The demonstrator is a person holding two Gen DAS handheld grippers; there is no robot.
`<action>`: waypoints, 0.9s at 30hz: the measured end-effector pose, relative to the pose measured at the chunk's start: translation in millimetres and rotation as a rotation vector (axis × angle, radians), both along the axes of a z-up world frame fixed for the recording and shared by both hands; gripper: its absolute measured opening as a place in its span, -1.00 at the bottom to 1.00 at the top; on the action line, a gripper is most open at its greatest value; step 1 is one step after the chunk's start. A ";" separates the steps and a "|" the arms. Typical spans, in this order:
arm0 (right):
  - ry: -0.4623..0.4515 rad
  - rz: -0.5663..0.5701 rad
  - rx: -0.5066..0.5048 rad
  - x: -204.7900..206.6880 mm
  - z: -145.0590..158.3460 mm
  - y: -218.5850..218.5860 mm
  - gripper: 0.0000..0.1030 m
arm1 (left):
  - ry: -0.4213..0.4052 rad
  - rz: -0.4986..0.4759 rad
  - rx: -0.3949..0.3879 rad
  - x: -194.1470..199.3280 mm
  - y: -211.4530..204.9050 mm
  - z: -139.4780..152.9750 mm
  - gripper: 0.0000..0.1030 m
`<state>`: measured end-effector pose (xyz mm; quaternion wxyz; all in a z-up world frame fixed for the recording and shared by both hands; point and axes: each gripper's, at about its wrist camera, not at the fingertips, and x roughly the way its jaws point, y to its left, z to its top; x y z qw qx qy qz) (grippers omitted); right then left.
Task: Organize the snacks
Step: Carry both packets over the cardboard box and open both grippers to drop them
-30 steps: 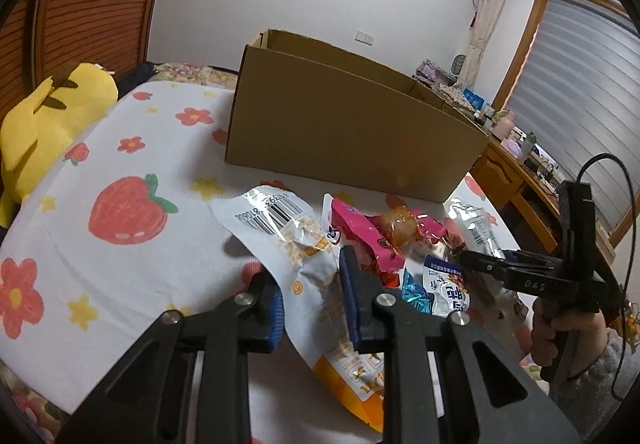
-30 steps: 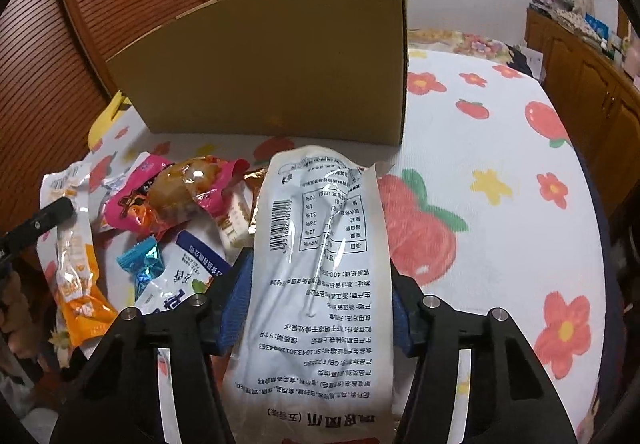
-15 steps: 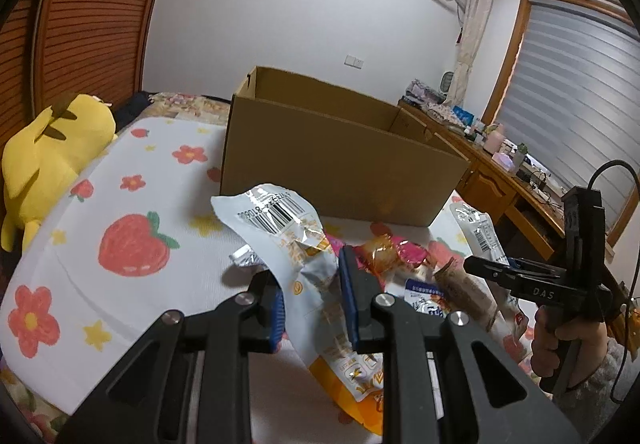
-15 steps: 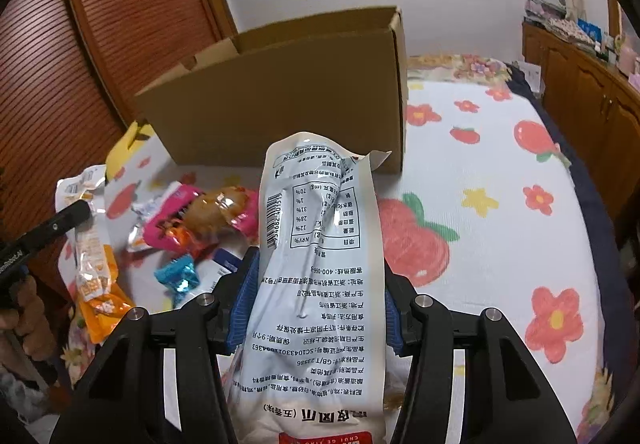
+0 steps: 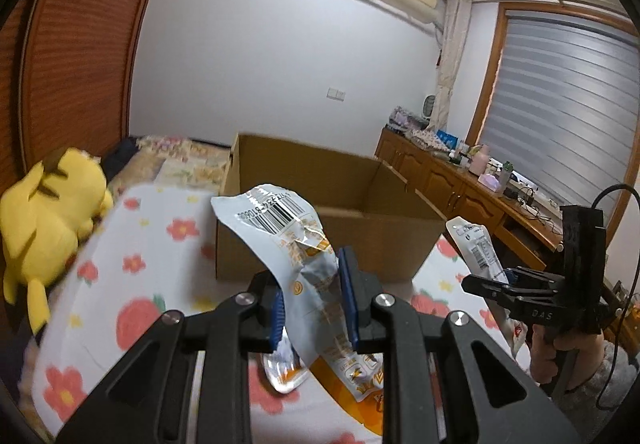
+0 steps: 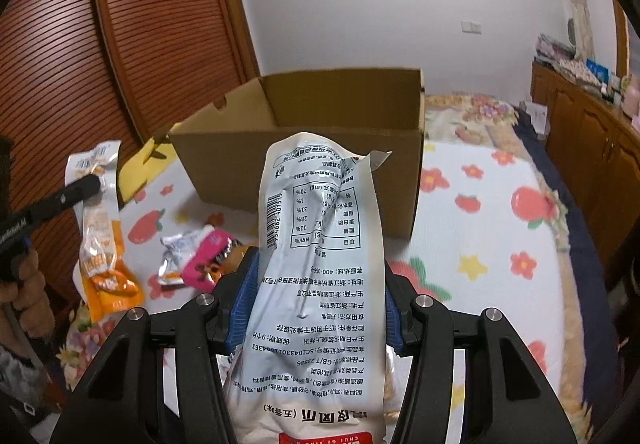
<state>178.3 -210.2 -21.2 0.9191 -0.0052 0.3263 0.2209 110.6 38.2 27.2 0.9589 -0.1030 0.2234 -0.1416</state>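
My left gripper [image 5: 312, 284] is shut on a silver and orange snack packet [image 5: 304, 264], lifted above the bed; it also shows in the right wrist view [image 6: 100, 220]. My right gripper [image 6: 316, 296] is shut on a long grey-white snack packet [image 6: 320, 276] with printed text, held up in front of the open cardboard box [image 6: 304, 116]. That box [image 5: 332, 212] stands ahead of both grippers. The right gripper [image 5: 500, 284] with its packet [image 5: 476, 248] shows at the right of the left wrist view. A pink packet [image 6: 208, 256] and a silver one [image 6: 176, 248] lie on the bed.
The bed has a white sheet with strawberries and flowers [image 6: 500, 228]. A yellow plush toy [image 5: 44, 212] sits at the left. A wooden cabinet [image 5: 460, 184] with clutter runs along the right wall. Wooden slatted doors [image 6: 80, 64] stand at the left.
Both grippers have risen with their packets, lifting them off the bed toward the box's open top. The loose snack pile has dropped below the left wrist view.
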 end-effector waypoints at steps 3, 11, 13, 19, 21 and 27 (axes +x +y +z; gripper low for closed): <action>-0.031 0.007 -0.001 6.9 13.1 1.5 0.05 | -0.026 -0.010 0.016 13.1 1.2 12.3 -0.60; -0.107 0.030 -0.037 46.4 46.7 17.0 0.05 | -0.073 0.014 0.073 61.0 -1.2 41.4 -0.60; -0.106 0.028 -0.038 61.1 52.1 22.3 0.05 | -0.087 0.030 0.096 72.0 -3.9 47.5 -0.60; -0.098 0.010 -0.093 101.4 56.3 41.9 0.05 | -0.094 0.050 0.134 107.1 -7.7 55.7 -0.59; -0.091 -0.002 -0.113 115.4 54.8 48.9 0.05 | -0.090 0.057 0.146 119.8 -11.2 55.0 -0.59; -0.070 -0.056 -0.148 153.7 47.6 59.6 0.05 | -0.022 0.039 0.161 165.7 -23.5 40.6 -0.59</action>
